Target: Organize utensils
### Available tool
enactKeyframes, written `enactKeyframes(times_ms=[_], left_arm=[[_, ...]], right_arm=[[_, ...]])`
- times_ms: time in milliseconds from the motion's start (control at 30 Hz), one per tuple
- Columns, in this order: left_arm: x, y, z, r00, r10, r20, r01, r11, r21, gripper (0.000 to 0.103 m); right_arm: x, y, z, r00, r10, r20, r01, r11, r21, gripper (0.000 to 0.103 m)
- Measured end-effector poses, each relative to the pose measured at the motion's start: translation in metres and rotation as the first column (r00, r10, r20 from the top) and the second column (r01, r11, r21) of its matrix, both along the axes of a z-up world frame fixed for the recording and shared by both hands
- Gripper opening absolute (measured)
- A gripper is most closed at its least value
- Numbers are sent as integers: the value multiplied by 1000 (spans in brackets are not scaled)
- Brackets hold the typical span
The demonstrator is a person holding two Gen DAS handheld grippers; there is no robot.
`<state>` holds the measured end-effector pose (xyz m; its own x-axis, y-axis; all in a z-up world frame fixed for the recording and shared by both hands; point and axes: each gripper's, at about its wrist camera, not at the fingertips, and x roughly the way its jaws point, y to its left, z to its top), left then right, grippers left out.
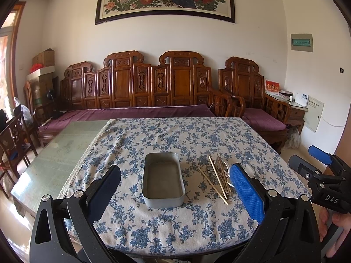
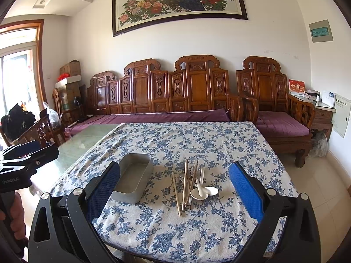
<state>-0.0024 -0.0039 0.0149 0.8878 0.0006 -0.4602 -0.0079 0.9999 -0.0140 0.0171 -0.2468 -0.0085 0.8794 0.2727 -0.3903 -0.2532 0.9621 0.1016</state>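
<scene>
On the flowered tablecloth [image 1: 197, 135], toward the near edge of the table, an empty metal tray [image 1: 163, 180] lies with its long side running away from the near edge, and just to its right sits a loose heap of utensils [image 2: 193, 184]: wooden chopsticks [image 2: 176, 194], a few metal pieces whose kinds are hard to tell apart in the tangle, and white ceramic spoons [image 2: 205, 191] at the right side of the heap. The heap is near the tray but not touching it. Nothing is in the tray as far as either view shows, so the sorting looks not yet begun; by my reading every piece remains to be lifted out of the pile and laid in the tray, or grouped by kind, and the crossed chopsticks will likely need separating first. The left gripper [image 1: 175, 188] hangs above the near edge with its jaws spread wide, the tray framed between them, holding nothing and touching nothing. The right gripper [image 2: 174, 188] is likewise spread wide and empty, lined up over the utensil heap but clear of it; it also shows at the right edge of the left wrist view, off beyond the table's right side. A hand [image 2: 15, 214] grips the left tool's handle at the left edge of the right wrist view. Beyond the far edge stands a carved wooden bench [image 1: 140, 87] with purple cushions.
</scene>
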Motion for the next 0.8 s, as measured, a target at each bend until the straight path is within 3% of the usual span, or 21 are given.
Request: enactKeyframes(times_ms=[800], left_arm=[[-5,-4,9,1000,-10,10,10,1000,6,97]], right_arm=[[-1,1,4,1000,4,1,-4,1000,4,100]])
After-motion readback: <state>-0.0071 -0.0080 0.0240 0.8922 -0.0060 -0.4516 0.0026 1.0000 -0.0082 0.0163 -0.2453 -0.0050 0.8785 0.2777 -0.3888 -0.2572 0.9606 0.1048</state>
